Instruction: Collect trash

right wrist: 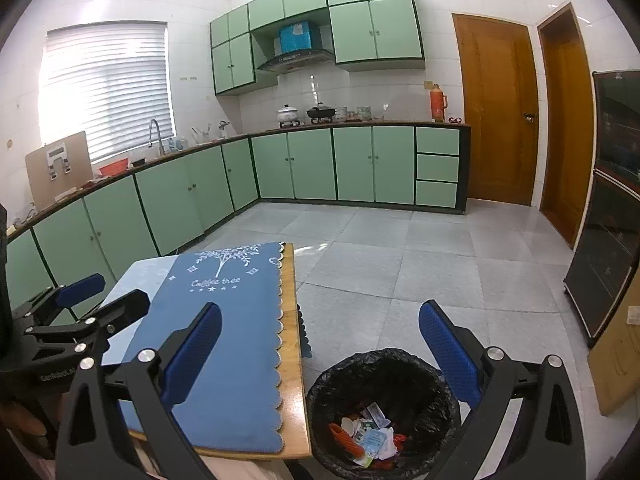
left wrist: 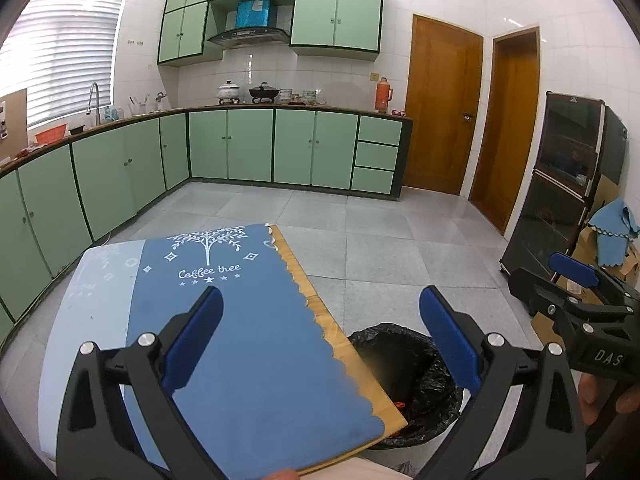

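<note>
No trash shows on the cloth covering the table; the wrappers lie in the one bin just right of it, so collection looks finished. Two grippers, left and right, hover near with jaws spread, empty.

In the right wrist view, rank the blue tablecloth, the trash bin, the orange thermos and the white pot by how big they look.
Largest to smallest as they look:
1. blue tablecloth
2. trash bin
3. orange thermos
4. white pot

The thermos and pot look close in size, and both stand far off on the counter, so true sizes are unsure.
</note>
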The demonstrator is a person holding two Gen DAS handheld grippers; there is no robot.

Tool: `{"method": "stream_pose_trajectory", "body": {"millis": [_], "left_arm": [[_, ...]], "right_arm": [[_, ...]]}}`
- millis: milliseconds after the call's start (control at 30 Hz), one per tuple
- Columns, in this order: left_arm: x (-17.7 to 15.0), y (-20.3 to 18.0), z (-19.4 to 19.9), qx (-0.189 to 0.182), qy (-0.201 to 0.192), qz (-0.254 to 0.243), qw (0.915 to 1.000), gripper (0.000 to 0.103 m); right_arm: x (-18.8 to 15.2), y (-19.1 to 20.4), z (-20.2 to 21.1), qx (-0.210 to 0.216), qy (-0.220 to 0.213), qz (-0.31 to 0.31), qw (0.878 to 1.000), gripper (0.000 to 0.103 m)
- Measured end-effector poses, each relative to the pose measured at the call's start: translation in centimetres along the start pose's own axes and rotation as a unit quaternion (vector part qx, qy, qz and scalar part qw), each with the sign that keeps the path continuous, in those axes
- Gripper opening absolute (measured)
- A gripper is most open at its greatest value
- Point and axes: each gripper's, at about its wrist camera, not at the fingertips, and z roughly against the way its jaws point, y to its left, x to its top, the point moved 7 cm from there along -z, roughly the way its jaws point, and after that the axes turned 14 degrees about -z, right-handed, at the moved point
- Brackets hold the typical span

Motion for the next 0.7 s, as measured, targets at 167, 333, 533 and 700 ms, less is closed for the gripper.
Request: {"method": "stream_pose_trajectory", "body": {"millis": [167,333,533,700], "left_arm": [[0.0,0.02,0.22,0.003,-0.001,-0.001,1.0,0.096],[-0.01,0.13,0.24,0.003,0.0,0.0,1.0,0.096],[-0.14,0.02,0.4,0.005,-0.001,-0.002,1.0,0.096],[-0.18,0.12,0.51,0.006,-0.001,-0.002,1.0,0.096]], "right_arm": [[-0.14,0.1,0.02,0.001,0.0,0.001,1.0,0.097],[-0.14,0.14,0.03,0.002,-0.001,0.0,1.0,0.097],[-0.04,0.16,-0.12,0.002,0.0,0.001,1.0,0.097],[-0.01,0.23,-0.15,0.002,0.0,0.001,1.0,0.097]]}}
